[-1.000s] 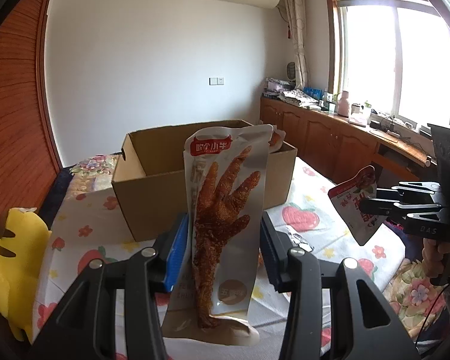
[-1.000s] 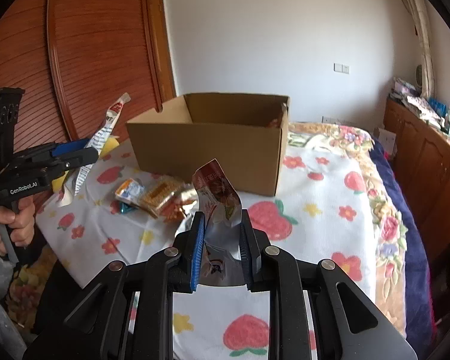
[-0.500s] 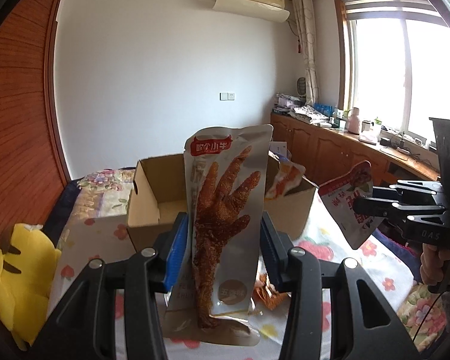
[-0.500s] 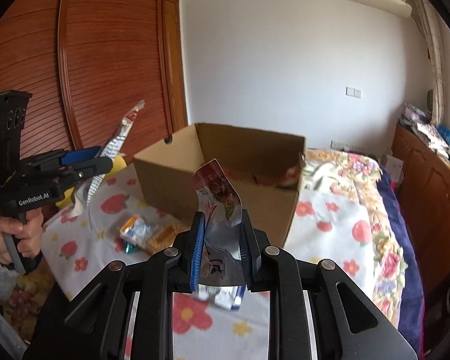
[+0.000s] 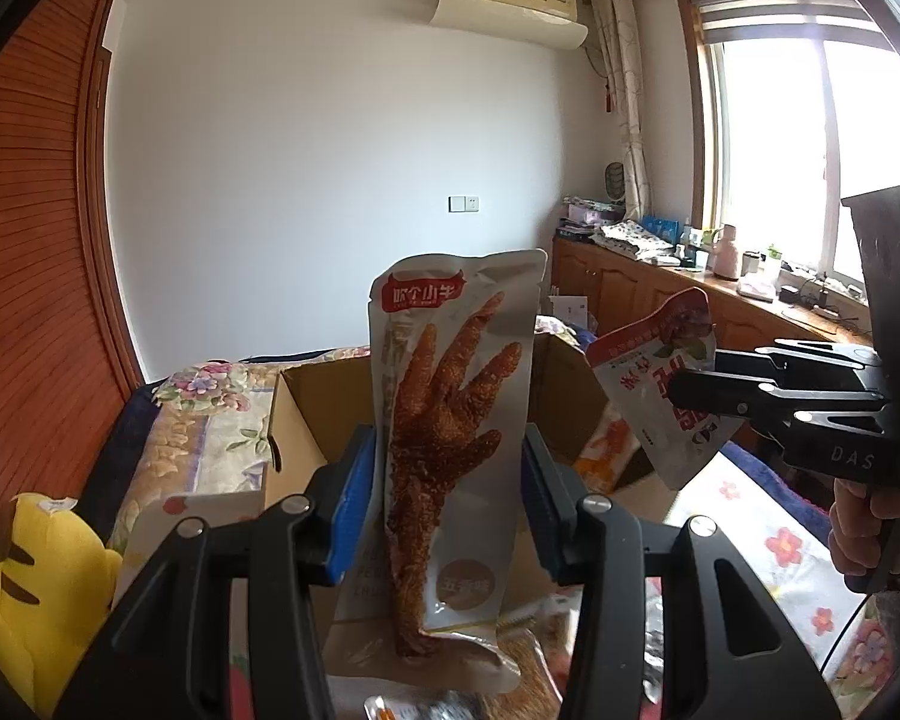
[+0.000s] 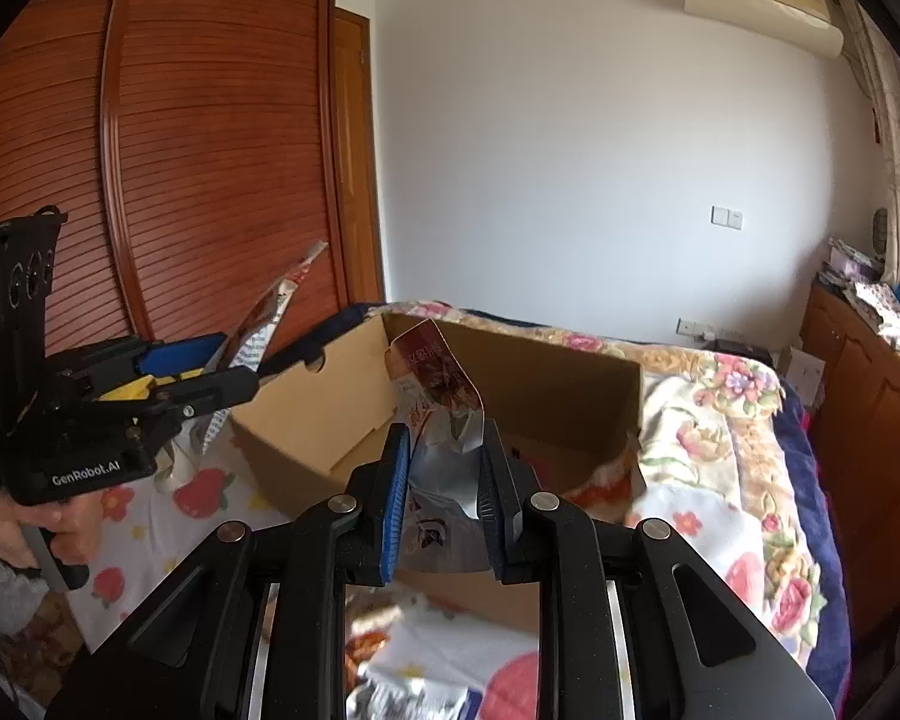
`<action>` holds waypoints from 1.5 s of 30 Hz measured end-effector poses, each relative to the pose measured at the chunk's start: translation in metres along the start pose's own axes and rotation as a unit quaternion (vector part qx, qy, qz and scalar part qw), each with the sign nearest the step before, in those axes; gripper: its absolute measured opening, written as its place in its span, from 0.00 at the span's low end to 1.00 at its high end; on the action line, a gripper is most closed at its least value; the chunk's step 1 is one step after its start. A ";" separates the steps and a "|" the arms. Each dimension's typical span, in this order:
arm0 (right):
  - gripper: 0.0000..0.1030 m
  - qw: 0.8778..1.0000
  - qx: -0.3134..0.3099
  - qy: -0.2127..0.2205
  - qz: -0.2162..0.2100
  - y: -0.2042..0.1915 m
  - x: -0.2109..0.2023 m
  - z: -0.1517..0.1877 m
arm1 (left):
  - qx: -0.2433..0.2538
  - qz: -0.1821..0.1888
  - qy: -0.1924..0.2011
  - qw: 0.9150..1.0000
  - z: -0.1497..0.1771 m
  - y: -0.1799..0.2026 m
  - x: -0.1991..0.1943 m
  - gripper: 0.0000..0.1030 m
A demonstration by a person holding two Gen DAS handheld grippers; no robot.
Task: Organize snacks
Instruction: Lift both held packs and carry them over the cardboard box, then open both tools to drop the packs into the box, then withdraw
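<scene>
My left hand-held gripper [image 5: 447, 468] pinches a tall pouch [image 5: 450, 420] printed with a chicken foot, held upright between its blue pads. My right hand-held gripper [image 6: 441, 474] is pressed together on a crumpled silver packet [image 6: 441, 420] with a red top. Both snacks hang in front of the open cardboard box [image 6: 570, 384] on the flowered bed [image 6: 720, 480], the packet over its near edge. A few snacks already lie in the box, and more wrappers [image 6: 402, 660] sit on the bed below my grippers.
</scene>
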State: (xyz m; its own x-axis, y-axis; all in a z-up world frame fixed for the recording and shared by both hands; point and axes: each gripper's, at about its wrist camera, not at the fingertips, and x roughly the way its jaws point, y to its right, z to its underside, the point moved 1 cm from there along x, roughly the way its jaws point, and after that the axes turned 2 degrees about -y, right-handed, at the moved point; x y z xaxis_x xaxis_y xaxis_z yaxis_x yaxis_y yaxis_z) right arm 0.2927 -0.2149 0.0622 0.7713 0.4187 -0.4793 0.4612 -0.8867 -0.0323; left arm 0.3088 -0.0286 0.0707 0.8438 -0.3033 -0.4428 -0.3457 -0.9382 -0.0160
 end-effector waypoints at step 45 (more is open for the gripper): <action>0.35 0.998 0.018 -0.064 -0.012 -0.012 0.006 0.022 | 0.006 -0.018 -0.051 0.999 0.042 -0.008 0.001 0.57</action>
State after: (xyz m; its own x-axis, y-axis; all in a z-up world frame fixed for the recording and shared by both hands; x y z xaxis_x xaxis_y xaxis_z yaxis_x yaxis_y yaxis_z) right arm 0.2818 -0.2058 0.0410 0.6968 0.4139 -0.5857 0.4611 -0.8841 -0.0761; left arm 0.2956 -0.0142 0.0325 0.8100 -0.2509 -0.5300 -0.3213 -0.9460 -0.0434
